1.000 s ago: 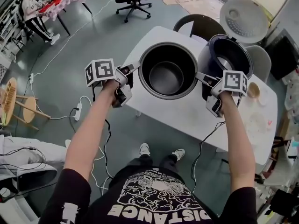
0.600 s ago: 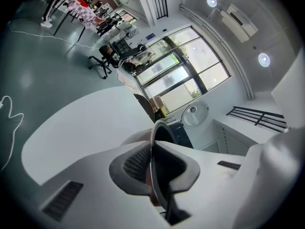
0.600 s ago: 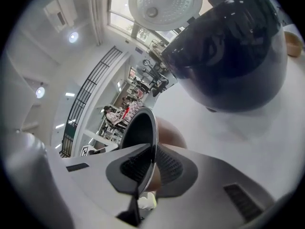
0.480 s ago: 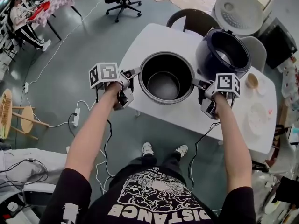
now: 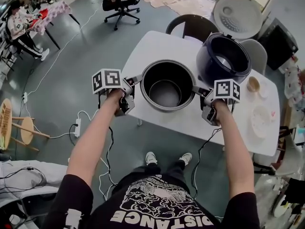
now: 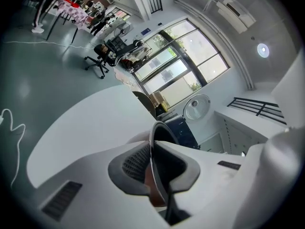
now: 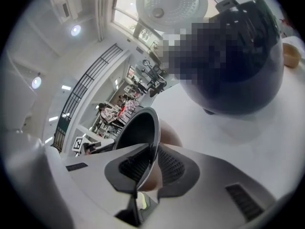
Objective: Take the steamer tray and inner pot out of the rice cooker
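Observation:
The metal inner pot stands on the white table, just left of the dark rice cooker, whose lid is up. My left gripper is shut on the pot's left rim. In the left gripper view the thin rim runs between the pads of the left gripper. My right gripper holds the right rim. Its jaws are opening, with the rim still between the pads of the right gripper. The cooker sits close behind.
A small bowl and a pale dish lie on the table's right side. A dark chair stands behind the table and a grey one behind the cooker. Cables trail on the floor near my feet.
Both grippers have come down with the inner pot, which now rests on the table beside the cooker. The right jaws have parted slightly.

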A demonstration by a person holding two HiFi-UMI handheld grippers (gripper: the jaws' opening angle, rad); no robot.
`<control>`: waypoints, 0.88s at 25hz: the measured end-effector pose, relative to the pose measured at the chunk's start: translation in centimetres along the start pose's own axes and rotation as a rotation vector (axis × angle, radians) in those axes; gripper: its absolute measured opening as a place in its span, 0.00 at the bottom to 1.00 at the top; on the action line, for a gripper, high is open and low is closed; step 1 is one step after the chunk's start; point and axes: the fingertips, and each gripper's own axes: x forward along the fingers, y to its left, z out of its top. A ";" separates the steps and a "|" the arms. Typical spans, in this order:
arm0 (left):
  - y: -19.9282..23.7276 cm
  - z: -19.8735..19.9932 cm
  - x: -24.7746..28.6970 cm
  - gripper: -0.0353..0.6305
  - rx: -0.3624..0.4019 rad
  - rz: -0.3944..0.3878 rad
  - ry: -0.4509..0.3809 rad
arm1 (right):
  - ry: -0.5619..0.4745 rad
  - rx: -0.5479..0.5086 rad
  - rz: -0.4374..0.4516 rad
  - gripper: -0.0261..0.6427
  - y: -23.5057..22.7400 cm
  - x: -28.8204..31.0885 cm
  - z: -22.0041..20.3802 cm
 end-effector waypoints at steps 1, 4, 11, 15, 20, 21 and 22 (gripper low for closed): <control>0.0 0.0 0.0 0.10 0.021 0.012 0.008 | 0.014 -0.033 -0.013 0.15 0.1 -0.1 -0.2; -0.2 0.6 -0.5 0.10 0.095 0.061 0.008 | 0.032 -0.110 -0.050 0.17 0.3 -0.6 -0.4; -3.3 1.7 -1.6 0.10 0.254 0.100 -0.035 | -0.027 -0.182 -0.067 0.16 1.5 -3.6 0.7; -6.8 2.7 -0.7 0.10 0.395 0.074 -0.025 | -0.080 -0.266 -0.113 0.14 3.2 -5.3 2.6; -16.7 0.1 3.8 0.10 0.552 0.007 -0.038 | -0.178 -0.348 -0.161 0.13 1.5 -13.3 5.5; -18.5 -0.4 4.5 0.10 0.582 -0.005 -0.039 | -0.197 -0.362 -0.172 0.12 1.3 -14.8 5.9; -20.1 -0.7 5.0 0.10 0.610 -0.015 -0.040 | -0.214 -0.374 -0.183 0.12 1.3 -16.1 6.4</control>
